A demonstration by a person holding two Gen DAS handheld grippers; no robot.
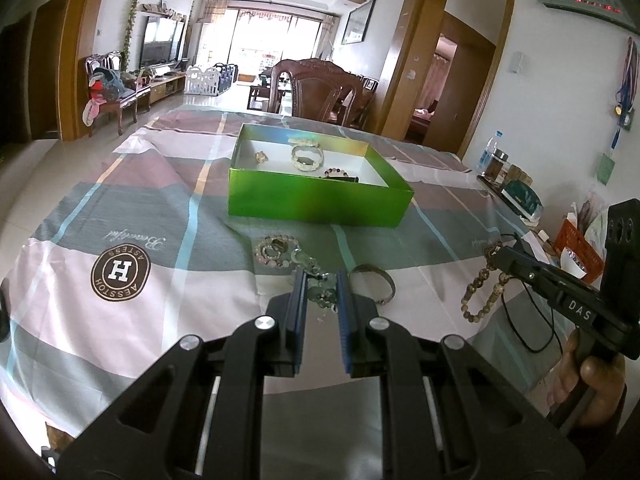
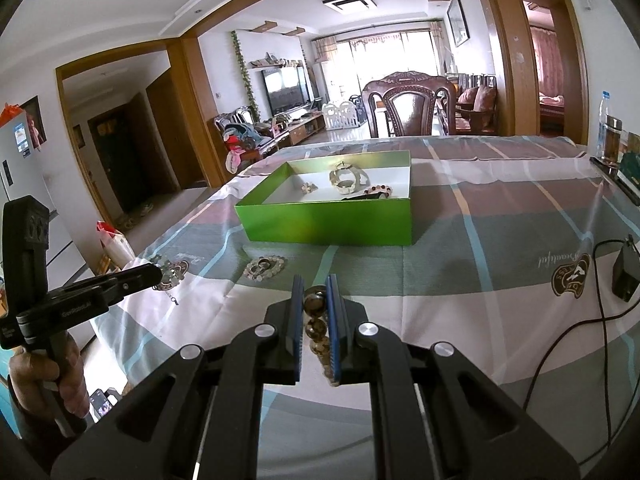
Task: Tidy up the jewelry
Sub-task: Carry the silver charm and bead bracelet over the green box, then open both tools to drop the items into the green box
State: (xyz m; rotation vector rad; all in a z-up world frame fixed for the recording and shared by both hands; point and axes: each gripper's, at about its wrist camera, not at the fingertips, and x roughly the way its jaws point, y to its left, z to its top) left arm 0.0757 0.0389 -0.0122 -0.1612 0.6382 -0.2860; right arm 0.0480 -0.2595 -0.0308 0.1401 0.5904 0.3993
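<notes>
A green box (image 1: 316, 200) (image 2: 328, 222) stands mid-table with a white bangle (image 1: 307, 156) (image 2: 347, 178), a small ring piece (image 1: 261, 157) and a dark bead bracelet (image 1: 340, 173) inside. My left gripper (image 1: 321, 280) is shut on a silver chain bracelet (image 1: 320, 294), held above the cloth. A pink bead bracelet (image 1: 272, 252) (image 2: 265, 267) and a metal bangle (image 1: 374, 282) lie near it. My right gripper (image 2: 314, 286) is shut on a brown bead string (image 2: 316, 320), which hangs from it in the left wrist view (image 1: 480, 292).
The table wears a plaid cloth (image 1: 120, 208) with round logos. A carved wooden chair (image 1: 320, 92) stands at the far edge. Bottles, jars and an orange basket (image 1: 576, 248) crowd the right edge. A black adapter (image 2: 624, 272) and cable lie on the right.
</notes>
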